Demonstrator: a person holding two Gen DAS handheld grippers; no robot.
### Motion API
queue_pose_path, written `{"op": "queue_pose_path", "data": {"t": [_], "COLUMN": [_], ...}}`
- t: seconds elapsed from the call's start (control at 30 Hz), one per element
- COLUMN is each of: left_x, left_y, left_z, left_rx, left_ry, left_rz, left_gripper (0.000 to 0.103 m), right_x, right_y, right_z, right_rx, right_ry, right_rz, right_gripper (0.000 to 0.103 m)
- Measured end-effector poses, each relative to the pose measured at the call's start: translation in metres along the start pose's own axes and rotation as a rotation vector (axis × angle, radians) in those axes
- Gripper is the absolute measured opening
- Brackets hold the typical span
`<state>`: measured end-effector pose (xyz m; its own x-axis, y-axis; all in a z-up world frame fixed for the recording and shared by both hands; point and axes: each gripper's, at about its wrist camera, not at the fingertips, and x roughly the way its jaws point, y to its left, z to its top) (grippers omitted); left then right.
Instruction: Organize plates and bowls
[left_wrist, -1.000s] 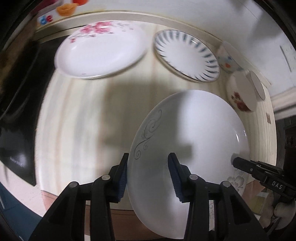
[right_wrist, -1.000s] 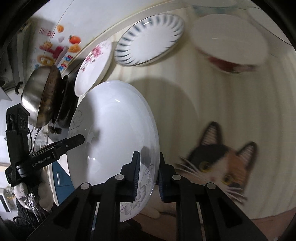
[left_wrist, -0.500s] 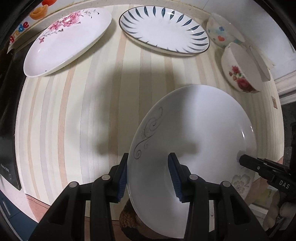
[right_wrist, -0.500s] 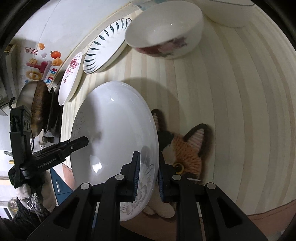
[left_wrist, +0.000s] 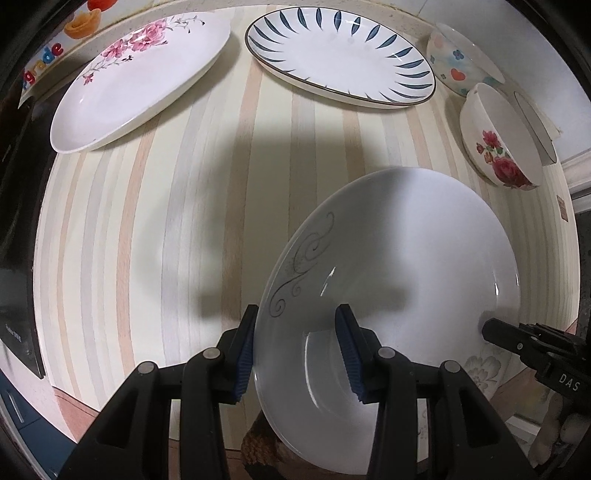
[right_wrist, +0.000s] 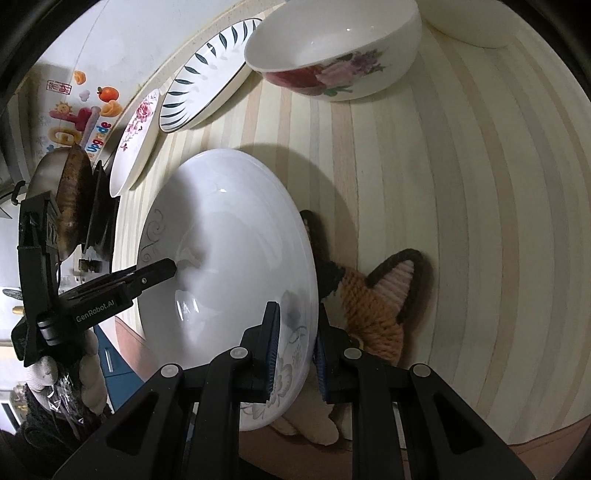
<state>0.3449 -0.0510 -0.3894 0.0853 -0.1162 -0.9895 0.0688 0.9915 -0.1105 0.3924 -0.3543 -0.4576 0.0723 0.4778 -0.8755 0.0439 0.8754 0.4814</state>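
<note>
Both tools have carried the white plate (left_wrist: 399, 258) nearer the back of the striped worktop (left_wrist: 147, 221), so the rose bowl (right_wrist: 332, 55) looms closer. The left tool (left_wrist: 295, 347) and right tool (right_wrist: 293, 349) each clamp opposite rims, holding the plate tilted above a knitted cat mat (right_wrist: 373, 306).

Left gripper (left_wrist: 297, 349) clamps white swirl plate (left_wrist: 399, 266) rim; right gripper (left_wrist: 517, 338) grips opposite edge.
</note>
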Motion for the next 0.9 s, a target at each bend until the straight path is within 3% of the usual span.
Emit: {"op": "queue_pose_path", "data": {"t": [0.23,0.4,0.5,0.6,0.67,0.9], "left_x": [-0.006,-0.059,-0.071,-0.069,-0.062,-0.033], "left_y": [-0.002,0.045,0.089,0.125,0.147,0.193], "left_z": [-0.005,0.002,0.021,0.043,0.058,0.093], "left_rx": [0.03,-0.036,-0.155,-0.248,-0.304,-0.418], "left_ry": [0.002,-0.123,-0.162,-0.169,-0.176,-0.17], "left_rz": [-0.003,0.01,-0.022,-0.051,-0.067,-0.047], "left_gripper": [0.039,0.04,0.04,0.04,0.04,0.04], "right_x": [0.0,-0.051,-0.089,-0.091,-0.071,0.041], "right_y": [0.003,0.0,0.035,0.091,0.134,0.251], "right_z": [0.0,-0.001,0.012,0.048,0.089,0.233], "right_rx": [0.027,0.112,0.078,-0.015,-0.093,-0.351], "right_ry": [0.011,-0.031,-0.097,-0.131,-0.142,-0.119], "right_rz": [0.0,-0.007,0.0,0.051,0.099,0.059], "right_gripper": [0.02,0.02,0.025,0.041,0.041,0.04]}}
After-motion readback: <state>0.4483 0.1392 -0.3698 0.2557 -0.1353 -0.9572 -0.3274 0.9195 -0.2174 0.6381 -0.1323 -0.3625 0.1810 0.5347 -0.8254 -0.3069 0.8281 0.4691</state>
